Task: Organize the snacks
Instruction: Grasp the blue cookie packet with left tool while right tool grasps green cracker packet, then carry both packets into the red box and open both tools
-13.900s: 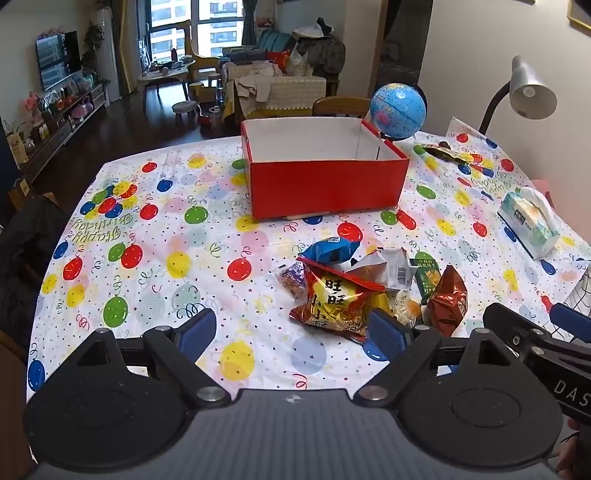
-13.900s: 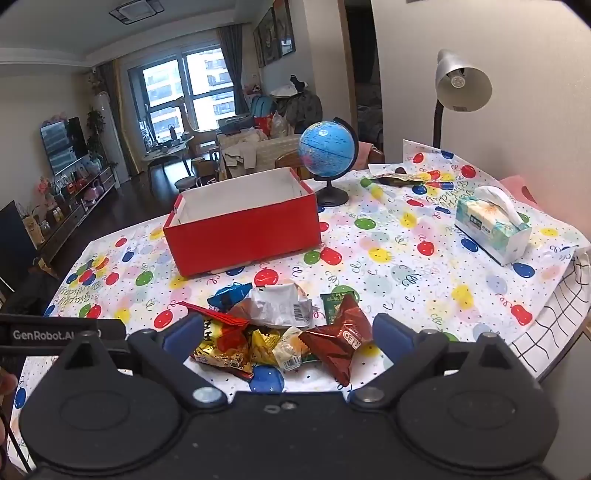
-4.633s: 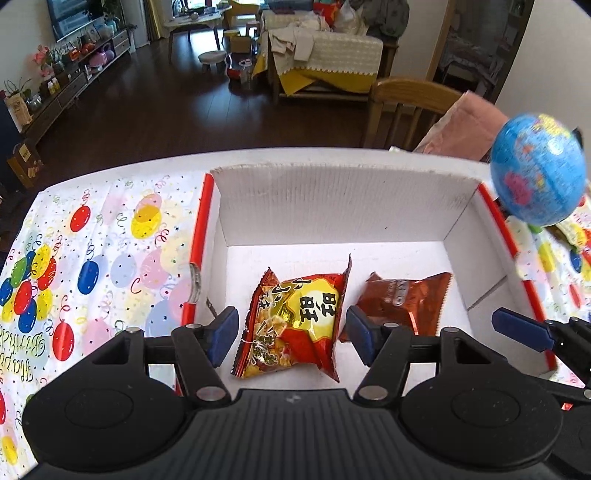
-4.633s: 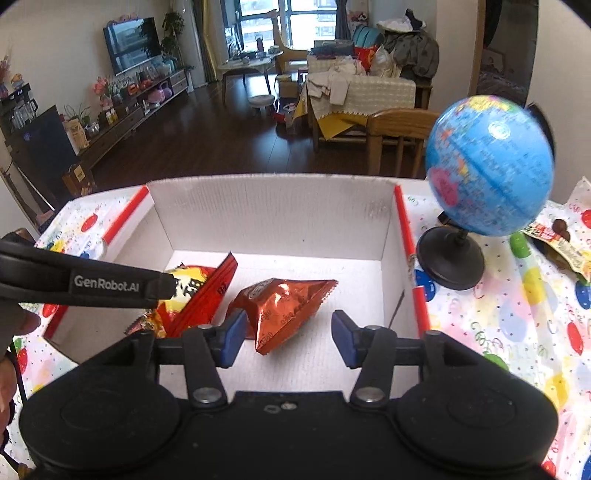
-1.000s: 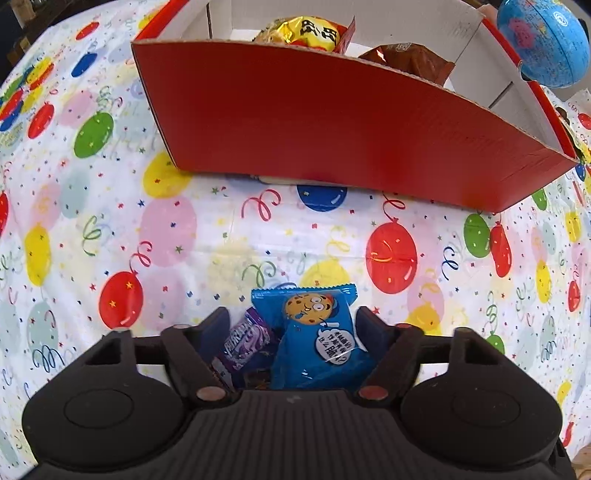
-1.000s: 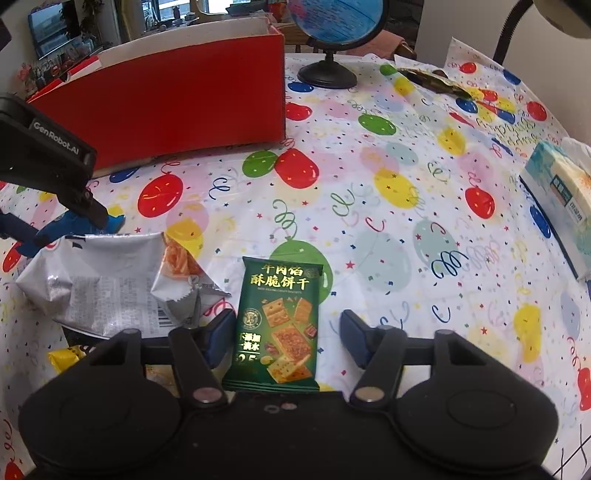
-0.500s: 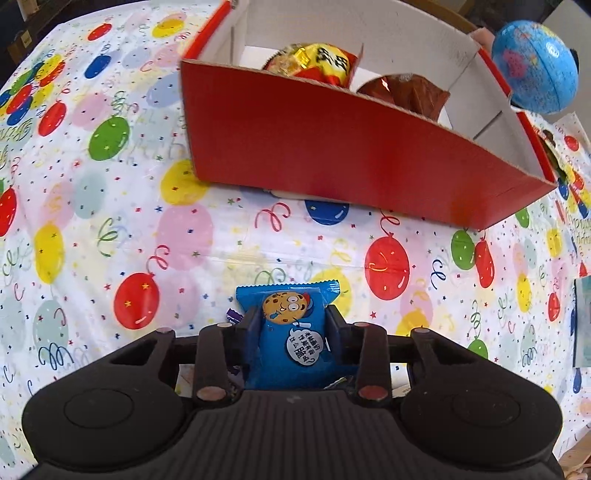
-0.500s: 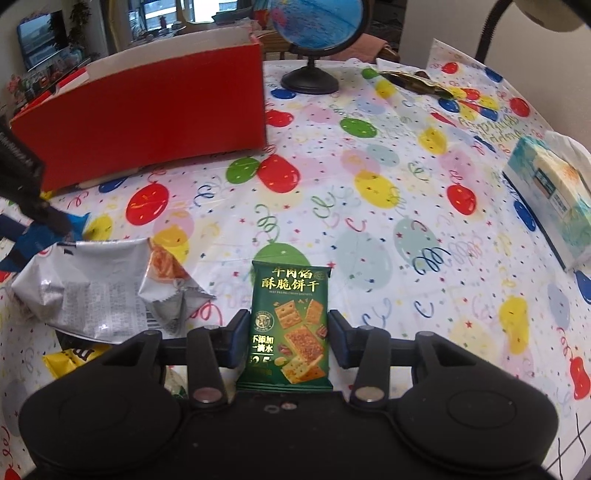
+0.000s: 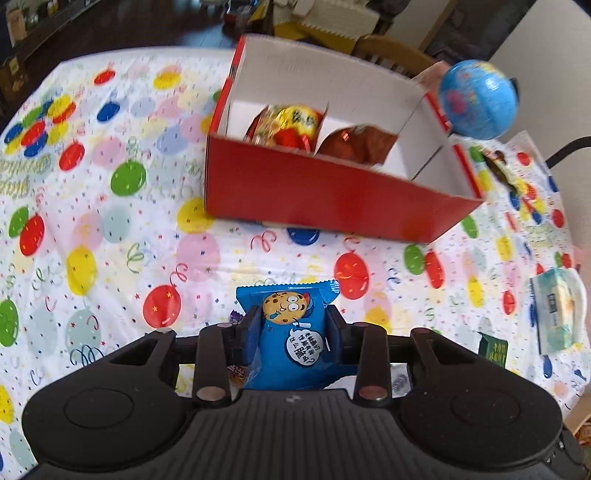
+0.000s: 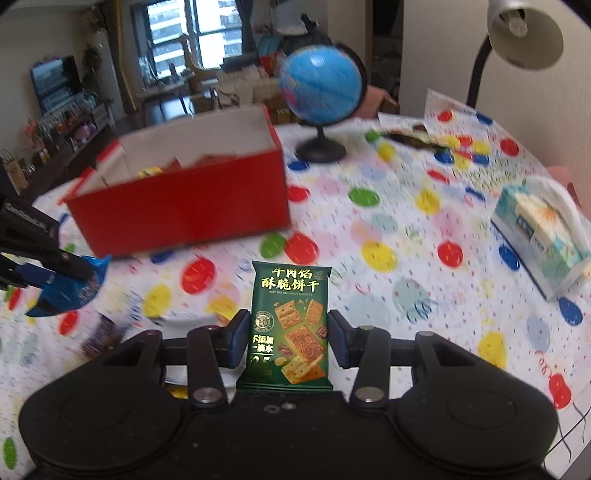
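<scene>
My left gripper is shut on a blue cookie packet and holds it above the tablecloth, in front of the red box. The box holds a yellow-red snack bag and a brown bag. My right gripper is shut on a green cracker packet, lifted off the table. In the right wrist view the red box stands ahead to the left, and the left gripper with the blue packet is at the left edge. A small purple packet shows behind the blue one.
A blue globe stands right of the box. A tissue pack lies at the right, a desk lamp behind it. A wrapper lies at the far side. Blurred snacks remain on the table at lower left.
Both grippers have risen from the table with their packets and tilted up toward the box. The silver bag has dropped out of the right wrist view.
</scene>
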Demonstrator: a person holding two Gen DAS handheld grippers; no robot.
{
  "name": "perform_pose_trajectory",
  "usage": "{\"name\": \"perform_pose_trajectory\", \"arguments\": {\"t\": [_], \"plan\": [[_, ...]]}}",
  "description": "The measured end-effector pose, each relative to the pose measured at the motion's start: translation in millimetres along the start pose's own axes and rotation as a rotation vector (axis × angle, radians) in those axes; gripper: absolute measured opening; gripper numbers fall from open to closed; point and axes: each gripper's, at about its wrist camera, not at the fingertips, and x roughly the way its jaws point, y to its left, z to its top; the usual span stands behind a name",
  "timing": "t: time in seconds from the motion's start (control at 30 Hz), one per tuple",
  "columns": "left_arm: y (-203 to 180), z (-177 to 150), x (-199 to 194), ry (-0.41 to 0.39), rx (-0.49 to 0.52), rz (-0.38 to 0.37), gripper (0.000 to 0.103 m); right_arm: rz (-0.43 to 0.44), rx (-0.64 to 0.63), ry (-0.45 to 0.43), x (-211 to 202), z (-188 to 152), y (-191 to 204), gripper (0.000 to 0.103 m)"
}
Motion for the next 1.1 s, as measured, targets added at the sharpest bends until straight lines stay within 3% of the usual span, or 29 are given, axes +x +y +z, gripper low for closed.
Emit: {"name": "perform_pose_trajectory", "arguments": {"t": [0.3,0.6,1.1], "plan": [[-5.2,1.7,-50.1,-0.118,0.074,-0.036,0.036,0.055,-0.042,-0.082,-35.9,31.0,27.3,0.043],[-12.1,22.2,-82.9,-0.213,0.111,-0.047,0.036,0.098,-0.066,-0.141,-45.1,78.5,47.7,0.043],[-27.4,84.6,-71.5,-0.271,0.112,0.026,0.036,0.132,-0.119,-0.170,-1.0,154.2,62.8,0.043]]}}
